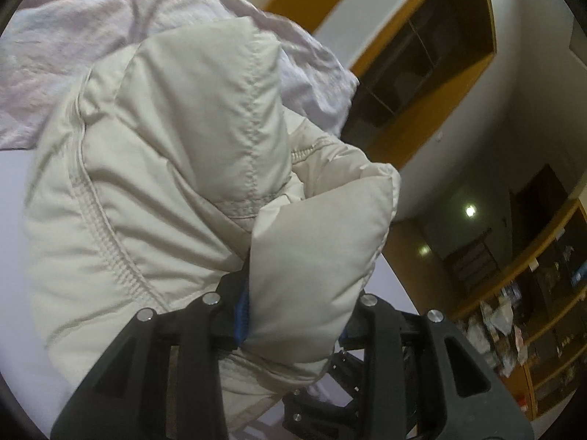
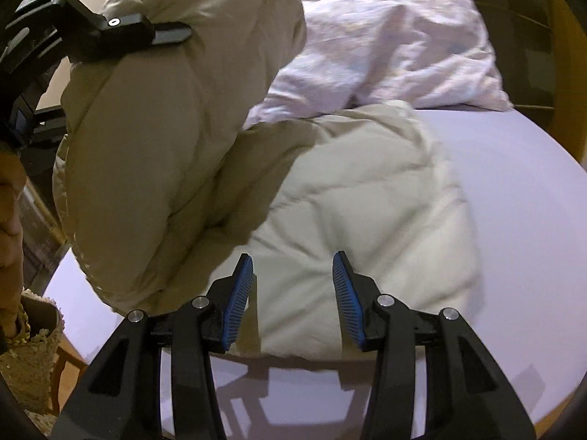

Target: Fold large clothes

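Observation:
A cream padded jacket (image 1: 176, 168) lies partly on a round white table (image 2: 513, 190). My left gripper (image 1: 293, 315) is shut on a thick fold of that jacket, which bulges between its blue-padded fingers and hides the fingertips. In the right wrist view the left gripper (image 2: 161, 33) holds this part of the jacket (image 2: 154, 139) raised at the upper left. The jacket's other half rests flat on the table. My right gripper (image 2: 293, 300) hovers open just above the jacket's near edge, nothing between its blue pads (image 2: 238, 300).
A crumpled pale pink garment (image 2: 396, 44) lies at the table's far side, touching the jacket. A person's sleeve (image 2: 25, 359) shows at the left edge. Wooden shelving (image 1: 532, 308) with clutter and a dark cabinet (image 1: 414, 55) stand beyond the table.

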{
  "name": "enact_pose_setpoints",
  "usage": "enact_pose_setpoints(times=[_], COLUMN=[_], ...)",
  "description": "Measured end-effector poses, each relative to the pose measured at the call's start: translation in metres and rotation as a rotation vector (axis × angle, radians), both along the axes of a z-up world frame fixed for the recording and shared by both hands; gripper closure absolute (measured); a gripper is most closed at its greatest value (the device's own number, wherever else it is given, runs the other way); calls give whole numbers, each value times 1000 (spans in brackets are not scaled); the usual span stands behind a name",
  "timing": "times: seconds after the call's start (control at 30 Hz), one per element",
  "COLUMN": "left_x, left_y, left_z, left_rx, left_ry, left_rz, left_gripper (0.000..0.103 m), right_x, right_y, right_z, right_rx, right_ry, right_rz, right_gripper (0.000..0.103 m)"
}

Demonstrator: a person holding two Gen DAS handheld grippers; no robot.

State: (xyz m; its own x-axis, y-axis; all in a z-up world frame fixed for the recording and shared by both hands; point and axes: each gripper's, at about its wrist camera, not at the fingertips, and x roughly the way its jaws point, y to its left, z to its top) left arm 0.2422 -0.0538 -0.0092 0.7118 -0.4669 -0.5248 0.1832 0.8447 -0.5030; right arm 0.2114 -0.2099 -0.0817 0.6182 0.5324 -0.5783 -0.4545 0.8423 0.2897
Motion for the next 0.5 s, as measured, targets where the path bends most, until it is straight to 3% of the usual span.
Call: enact_pose_setpoints(times=[0.23,0.37,0.5], left_x=[34,39,29], left_y=[-52,-63,-56], left_z=[-33,-39,-30], left_rx=[12,61,41], left_ry=[123,139,137], left_rz=[-145,-160,-165], left_gripper=[70,69,57], right_x=[-11,-8,-7], right_y=[-27,-36,-42], right_z=[-10,-15,-18], right_rx=[27,58,81], right_ry=[0,24,38], right_rz=[-46,-59,-61], right_gripper=[55,55,55])
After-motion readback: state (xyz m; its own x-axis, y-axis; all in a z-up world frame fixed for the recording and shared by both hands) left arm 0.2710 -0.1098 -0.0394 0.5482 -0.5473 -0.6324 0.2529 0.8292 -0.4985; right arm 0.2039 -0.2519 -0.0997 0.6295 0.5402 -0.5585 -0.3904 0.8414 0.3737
